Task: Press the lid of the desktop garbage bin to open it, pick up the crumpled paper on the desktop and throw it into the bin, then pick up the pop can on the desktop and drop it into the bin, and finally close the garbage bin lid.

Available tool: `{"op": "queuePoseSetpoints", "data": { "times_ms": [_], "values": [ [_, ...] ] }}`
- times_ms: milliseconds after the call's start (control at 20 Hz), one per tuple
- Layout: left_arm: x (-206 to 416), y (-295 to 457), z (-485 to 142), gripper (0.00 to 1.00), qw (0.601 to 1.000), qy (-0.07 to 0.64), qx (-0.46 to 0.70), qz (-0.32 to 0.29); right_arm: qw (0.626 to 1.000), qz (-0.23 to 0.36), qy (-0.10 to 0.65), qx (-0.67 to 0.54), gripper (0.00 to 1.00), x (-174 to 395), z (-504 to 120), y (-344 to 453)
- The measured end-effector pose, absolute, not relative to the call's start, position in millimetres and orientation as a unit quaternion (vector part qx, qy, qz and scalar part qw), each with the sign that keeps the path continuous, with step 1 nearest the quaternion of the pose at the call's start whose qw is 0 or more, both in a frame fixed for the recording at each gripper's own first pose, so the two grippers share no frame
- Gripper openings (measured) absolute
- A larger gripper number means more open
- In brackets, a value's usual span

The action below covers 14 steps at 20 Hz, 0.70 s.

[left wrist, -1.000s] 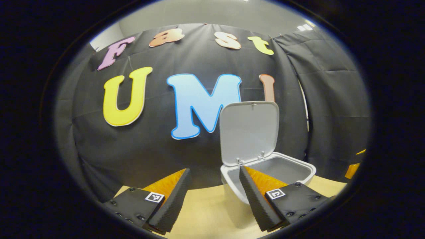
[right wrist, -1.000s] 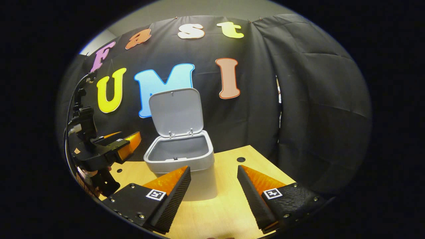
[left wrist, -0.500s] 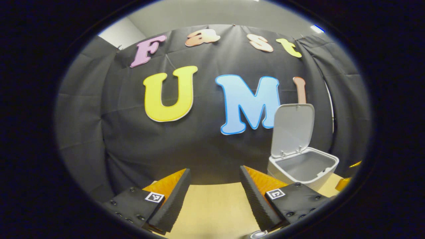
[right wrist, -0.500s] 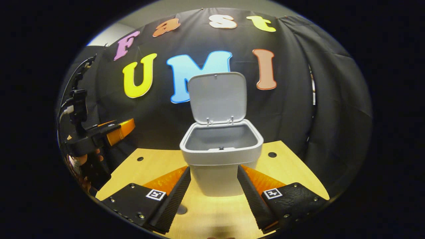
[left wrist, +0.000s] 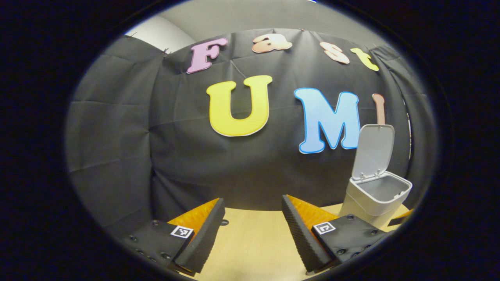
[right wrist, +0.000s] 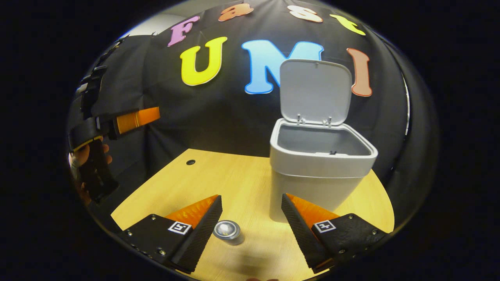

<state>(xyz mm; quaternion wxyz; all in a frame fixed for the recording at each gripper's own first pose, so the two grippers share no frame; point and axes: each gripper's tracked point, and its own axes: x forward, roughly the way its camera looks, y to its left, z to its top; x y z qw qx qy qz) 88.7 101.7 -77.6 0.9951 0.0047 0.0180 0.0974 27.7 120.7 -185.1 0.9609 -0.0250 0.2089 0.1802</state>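
my view: a pale grey bin [right wrist: 316, 177] with matching lid [right wrist: 314, 90], a light wood-grain table [right wrist: 218, 177], a silver-topped can [right wrist: 227, 231].

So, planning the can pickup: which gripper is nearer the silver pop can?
Right. The right gripper hangs just above the silver pop can; the left gripper is raised off far left.

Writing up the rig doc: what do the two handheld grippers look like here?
Each gripper, right and left, has two wedge-shaped fingers with ribbed inner faces on bolted plates, each carrying a small square black-and-white marker. In the right gripper view, the left gripper's body is a dark block held in a hand.
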Motion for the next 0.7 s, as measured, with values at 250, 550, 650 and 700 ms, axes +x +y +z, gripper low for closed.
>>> {"op": "queuePoseSetpoints", "data": {
  "times_ms": [250, 550, 650, 700],
  "values": [
    [74.5, 126.9, -81.9, 0.96, 0.992, 0.023, -0.006, 0.123, 0.943, 0.214, 0.252, -0.047, 0.98, 28.3, -225.9, 146.9],
    [64.9, 143.1, -86.7, 1.00, 0.990, 0.029, -0.011, 0.139, 0.929, 0.227, 0.288, -0.059, 0.98, 27.6, -259.9, 158.7],
    [63.4, 147.5, -87.6, 1.00, 0.989, 0.031, -0.009, 0.143, 0.925, 0.229, 0.296, -0.061, 0.98, 26.9, -269.0, 163.6],
    [62.9, 150.1, -87.9, 1.00, 0.989, 0.032, -0.008, 0.144, 0.924, 0.230, 0.300, -0.064, 0.98, 27.1, -273.0, 164.6]
  ]
}}
